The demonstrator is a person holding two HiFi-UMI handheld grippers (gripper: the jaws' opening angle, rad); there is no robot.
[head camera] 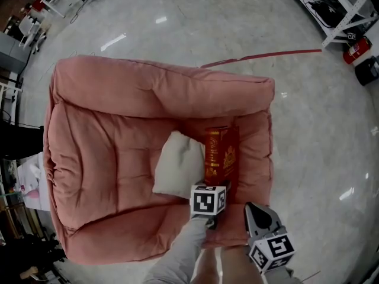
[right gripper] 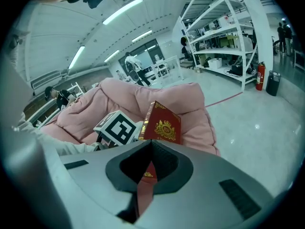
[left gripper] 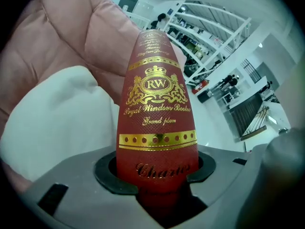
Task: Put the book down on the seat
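Observation:
A red book (head camera: 222, 157) with gold print stands on end over the right part of the pink armchair's seat (head camera: 112, 158), between a white cushion (head camera: 177, 164) and the right armrest. My left gripper (head camera: 214, 185) is shut on its lower end. In the left gripper view the spine (left gripper: 157, 113) rises from between the pads (left gripper: 200, 168), with the cushion (left gripper: 52, 118) to its left. I cannot tell whether the book touches the seat. My right gripper (head camera: 253, 213) hovers to the right by the chair's front edge, jaws shut. It (right gripper: 145, 175) faces the book (right gripper: 162, 125).
The armchair stands on a glossy grey floor with a red line (head camera: 266, 56) behind it. White shelving (head camera: 349, 10) and a fire extinguisher (head camera: 357, 49) are at the far right. Furniture crowds the left edge (head camera: 18, 176). A grey sleeve (head camera: 183, 253) reaches in from below.

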